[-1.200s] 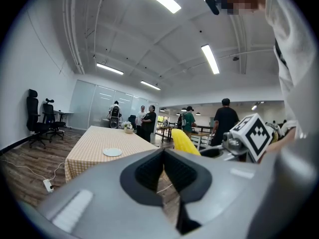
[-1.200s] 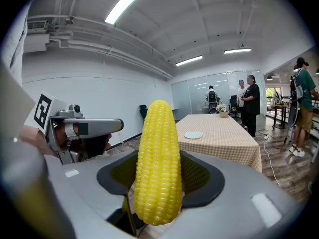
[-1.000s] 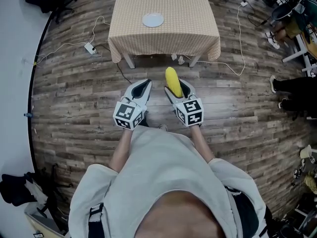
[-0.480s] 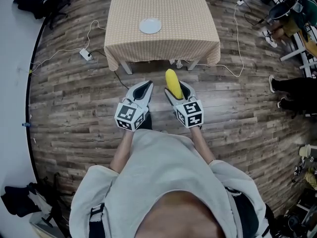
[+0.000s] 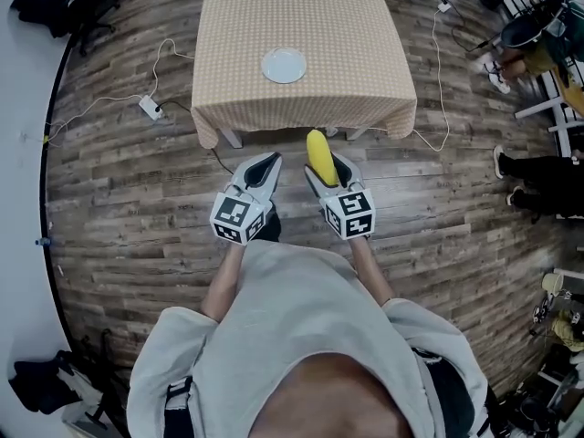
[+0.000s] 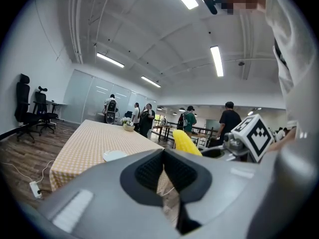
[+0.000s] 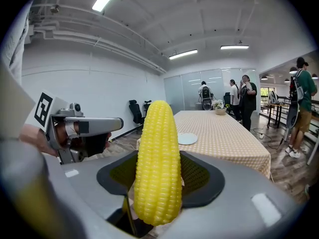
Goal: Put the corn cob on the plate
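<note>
The right gripper [image 5: 327,165] is clamped on the yellow corn cob [image 5: 318,153], whose tip sticks out toward the bench [image 5: 347,26], above the wooden floor [image 5: 137,199] just short of the bench's near edge. Just to its left, the left gripper [image 5: 264,161] has its jaws closed together on nothing. The white plate [image 5: 284,65] sits on the bench, well apart from the cob.

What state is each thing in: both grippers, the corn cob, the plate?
left gripper: shut, empty.
right gripper: shut on the corn cob.
corn cob: held, tip sticking out past the jaws, not yet on the plate.
plate: empty, on the table.
</note>
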`<state>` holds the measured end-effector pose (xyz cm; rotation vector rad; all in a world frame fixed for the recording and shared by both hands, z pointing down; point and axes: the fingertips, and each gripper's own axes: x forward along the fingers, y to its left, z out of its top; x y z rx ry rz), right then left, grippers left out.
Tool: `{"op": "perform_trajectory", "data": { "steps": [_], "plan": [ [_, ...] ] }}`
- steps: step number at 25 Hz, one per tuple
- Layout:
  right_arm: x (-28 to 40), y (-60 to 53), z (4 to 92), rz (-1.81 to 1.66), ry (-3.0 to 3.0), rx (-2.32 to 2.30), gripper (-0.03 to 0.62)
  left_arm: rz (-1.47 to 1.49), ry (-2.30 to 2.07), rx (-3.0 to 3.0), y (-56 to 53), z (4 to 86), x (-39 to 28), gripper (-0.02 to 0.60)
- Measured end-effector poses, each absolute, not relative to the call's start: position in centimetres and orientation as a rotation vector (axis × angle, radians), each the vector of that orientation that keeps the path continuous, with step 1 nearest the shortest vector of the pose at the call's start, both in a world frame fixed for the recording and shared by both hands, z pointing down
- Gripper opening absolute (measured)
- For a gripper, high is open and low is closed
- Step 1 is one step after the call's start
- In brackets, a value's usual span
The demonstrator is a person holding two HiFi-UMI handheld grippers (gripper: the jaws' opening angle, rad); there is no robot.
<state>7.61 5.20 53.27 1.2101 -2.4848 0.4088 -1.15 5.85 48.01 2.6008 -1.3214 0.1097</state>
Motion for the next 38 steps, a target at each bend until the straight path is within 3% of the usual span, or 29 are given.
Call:
{"op": "perform_trajectory", "data": {
  "steps": [22, 38],
  "plan": [
    [-2.5, -17.8, 49.9, 0.427, -2.431, 1.336, 0.258, 0.105, -1.238, 2.653, -17.2, 44.3, -12.9, 0.008],
    [-0.6, -20.7, 51.0, 0.459, -2.444, 1.286, 0.257, 0.110, -1.328, 2.556, -19.7, 45.9, -12.5, 0.008]
  ]
}}
